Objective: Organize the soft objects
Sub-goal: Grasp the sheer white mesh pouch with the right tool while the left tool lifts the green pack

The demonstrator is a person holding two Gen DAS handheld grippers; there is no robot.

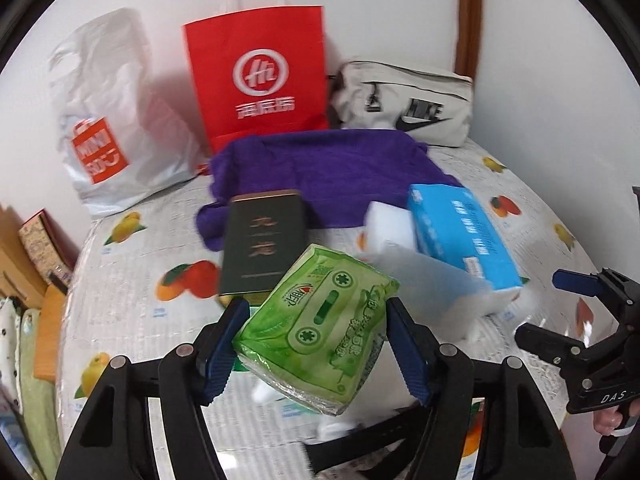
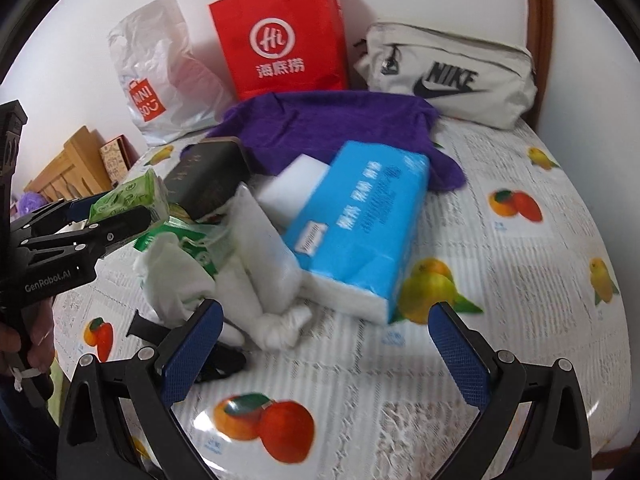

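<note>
My left gripper [image 1: 312,340] is shut on a green tissue pack [image 1: 320,324] and holds it above the table; the pack also shows in the right wrist view [image 2: 132,196]. My right gripper [image 2: 324,344] is open and empty, just in front of a blue tissue pack [image 2: 360,216], which also shows in the left wrist view [image 1: 460,232]. A white sponge block [image 2: 292,188] lies behind it. A purple towel [image 2: 328,124] is spread at the back. White plastic-wrapped bundles [image 2: 260,256] lie left of the blue pack.
A dark tin box [image 1: 260,240] lies by the towel. A red paper bag [image 2: 280,36], a white Miniso plastic bag [image 2: 160,76] and a grey Nike pouch [image 2: 448,72] stand against the wall. The fruit-print tablecloth [image 2: 520,280] covers the round table. A black strap [image 2: 216,360] lies near the front.
</note>
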